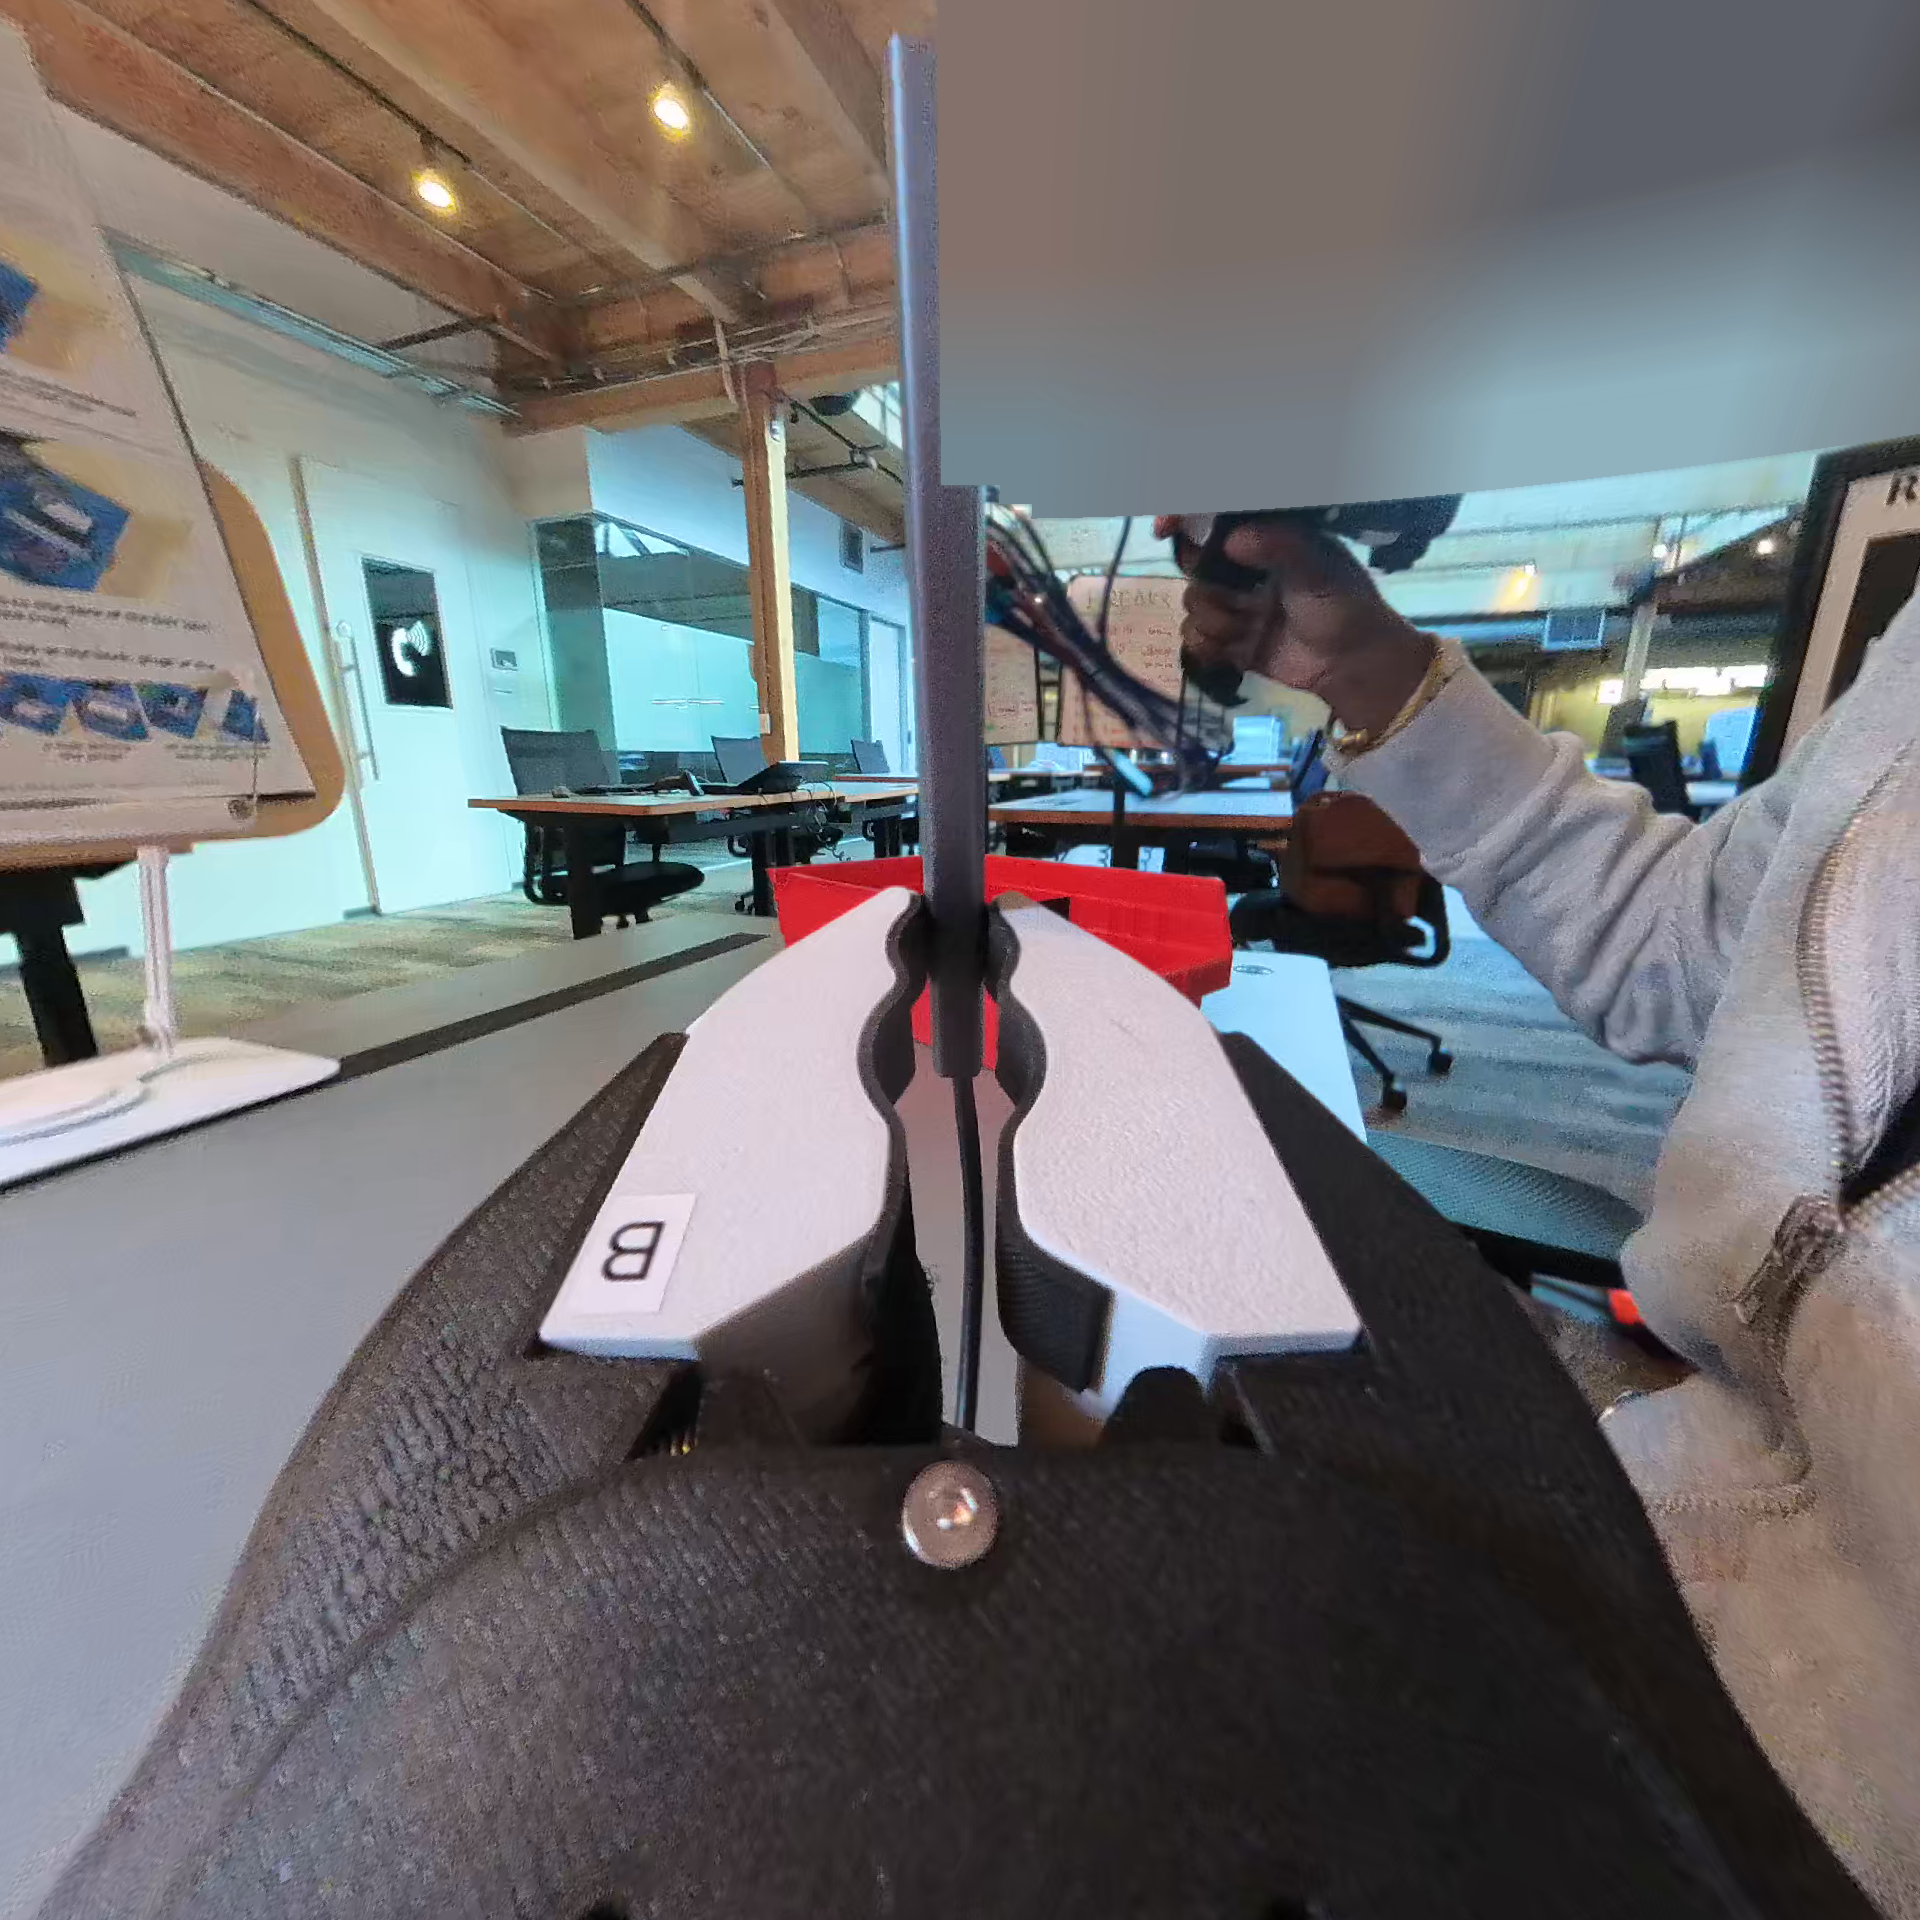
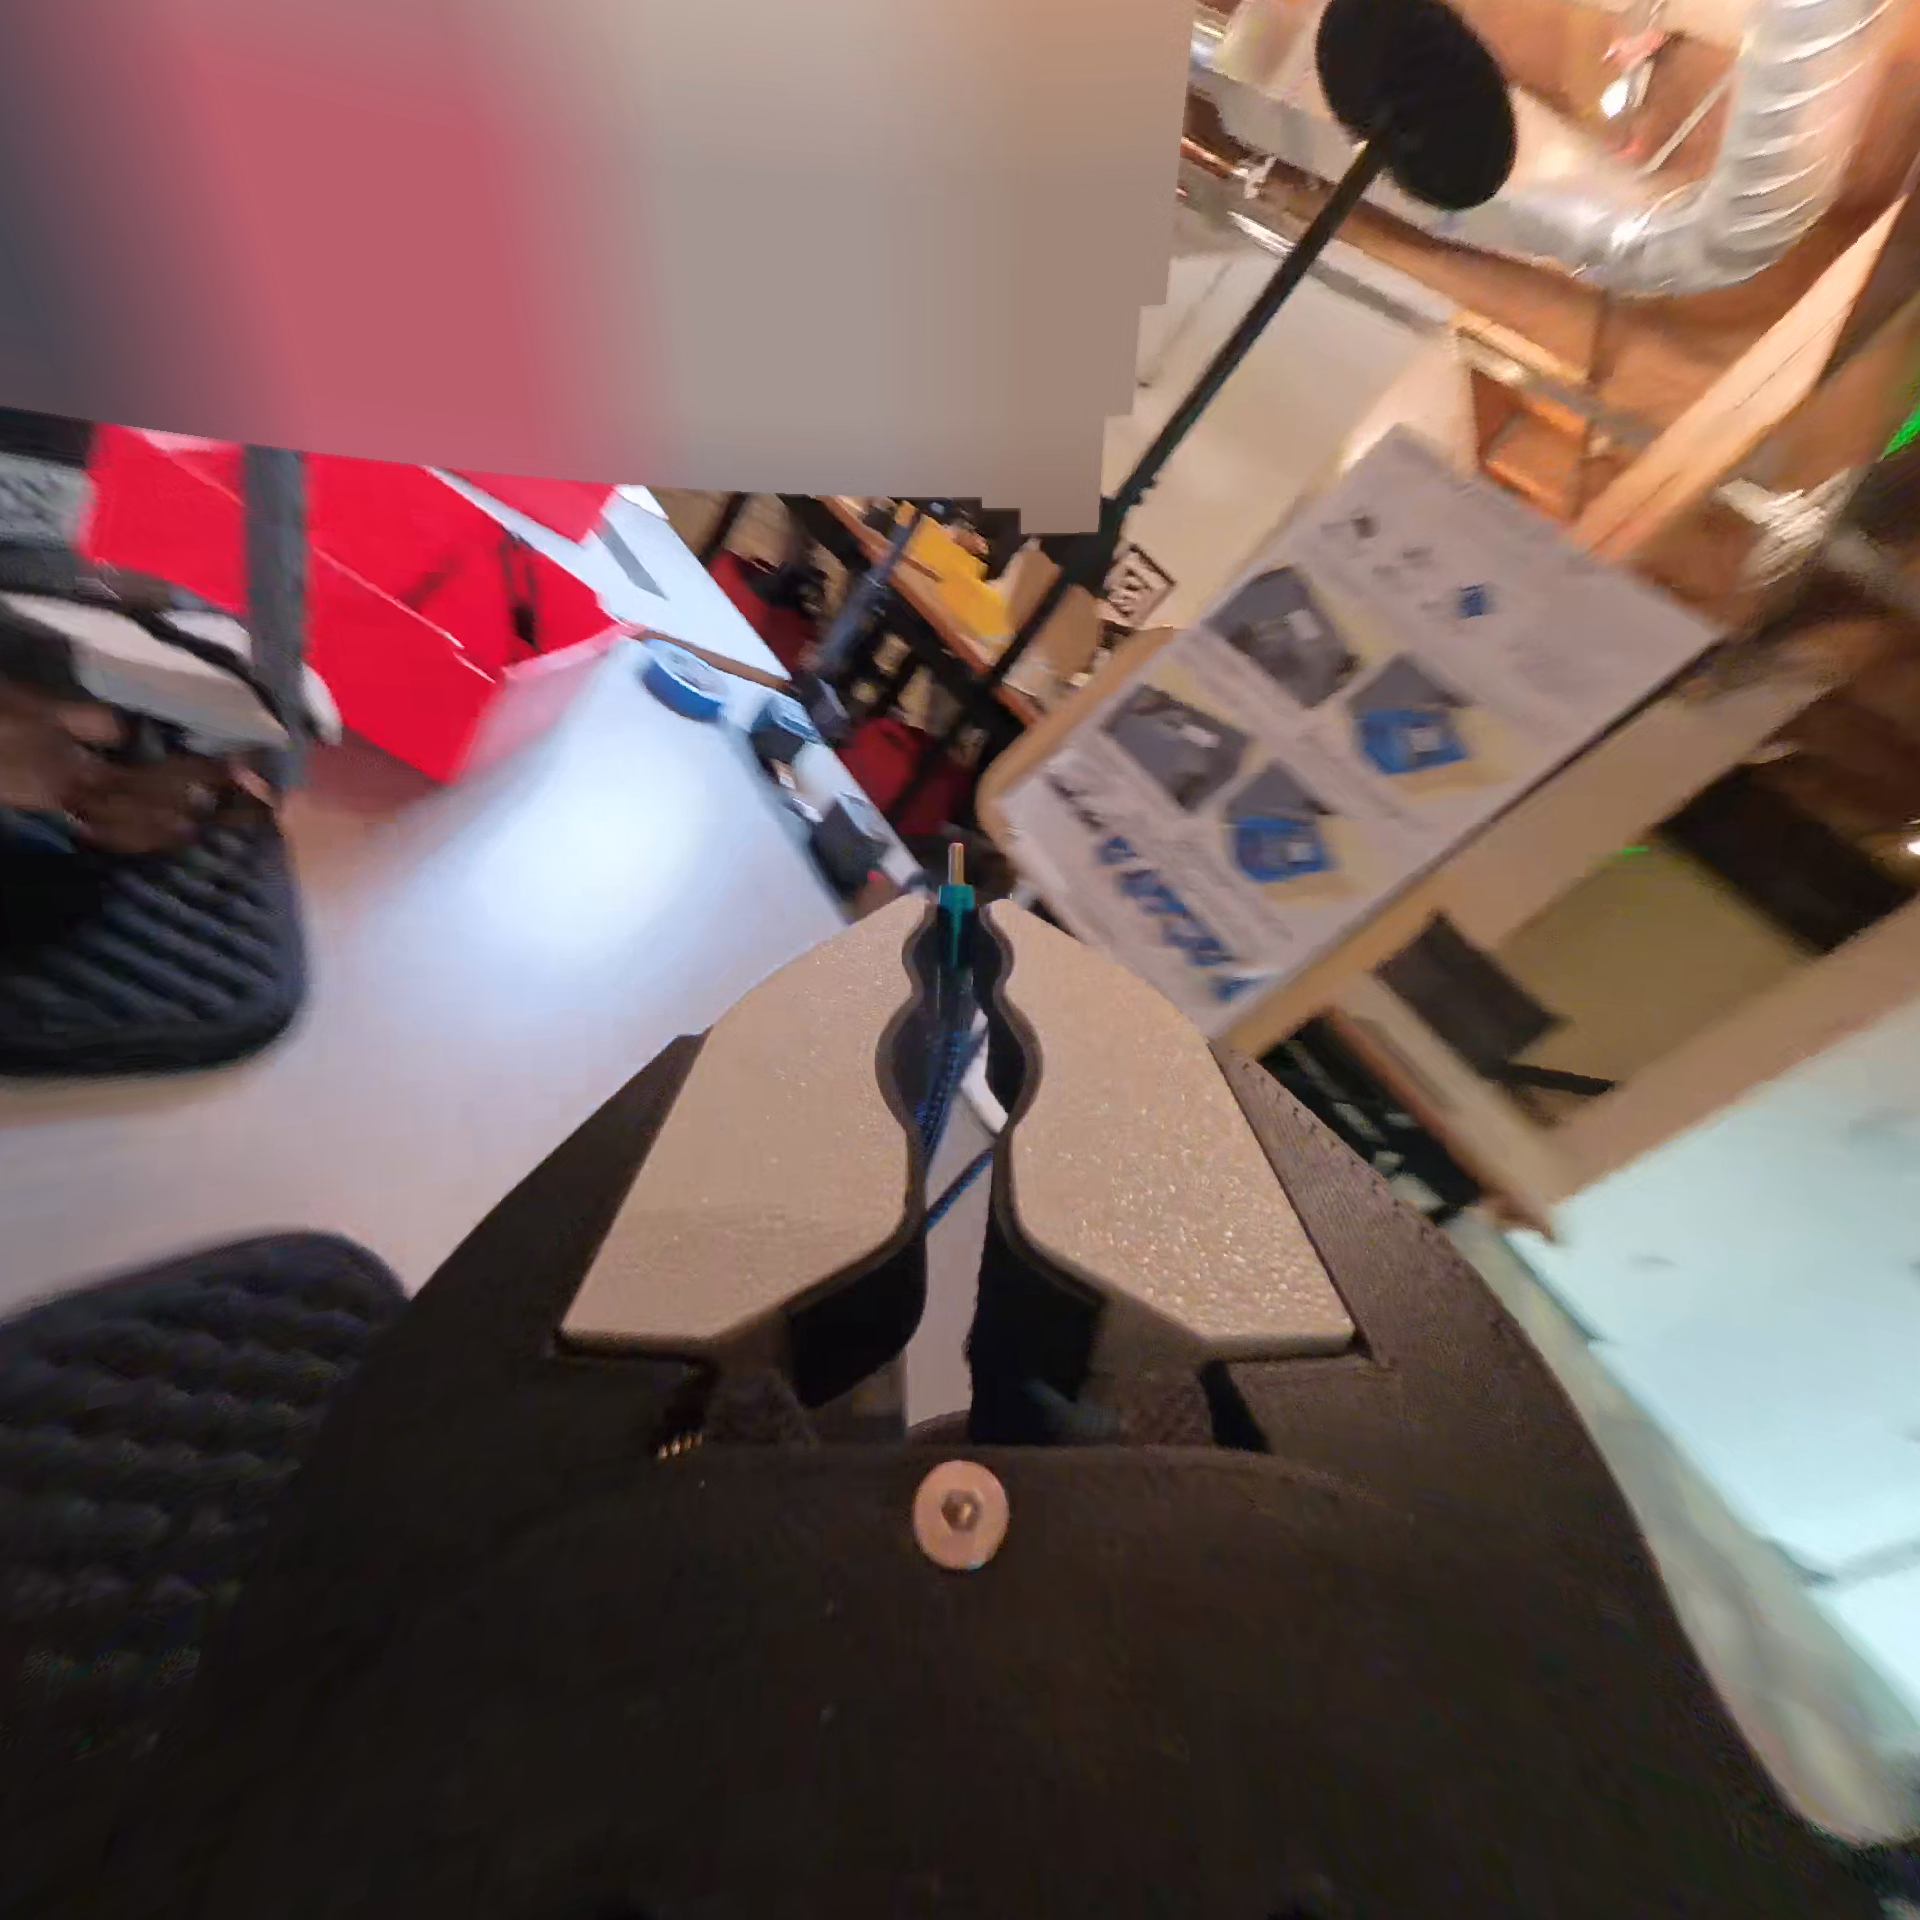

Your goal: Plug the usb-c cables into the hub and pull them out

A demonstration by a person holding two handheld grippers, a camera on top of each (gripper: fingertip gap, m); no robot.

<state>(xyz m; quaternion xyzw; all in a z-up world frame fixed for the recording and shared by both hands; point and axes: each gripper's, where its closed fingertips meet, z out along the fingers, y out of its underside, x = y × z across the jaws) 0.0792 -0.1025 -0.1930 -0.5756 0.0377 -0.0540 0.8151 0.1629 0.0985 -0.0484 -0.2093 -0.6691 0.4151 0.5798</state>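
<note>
My left gripper (image 1: 954, 925) is shut on a slim grey hub (image 1: 940, 675), held edge-on and upright above the fingertips. The hub's thin black cable (image 1: 968, 1226) runs down between the fingers. My right gripper (image 2: 956, 920) is shut on a teal usb-c plug (image 2: 953, 906); its metal tip pokes out past the fingertips, and its blue braided cable (image 2: 940, 1122) trails back between the fingers. In the blurred right wrist view the left gripper (image 2: 265, 707) with the hub (image 2: 275, 582) is at the far left, well apart from the plug. The hub's ports are not visible.
A red bin (image 1: 1122, 914) stands behind the hub and also shows in the right wrist view (image 2: 416, 623). An instruction sheet on a stand (image 1: 104, 571) is at the left. A person's grey sleeve (image 1: 1558, 831) fills the right. A blue tape roll (image 2: 681, 675) lies on the white table (image 2: 468, 935). The tips of one gripper are about 25 cm away from the tips of the other.
</note>
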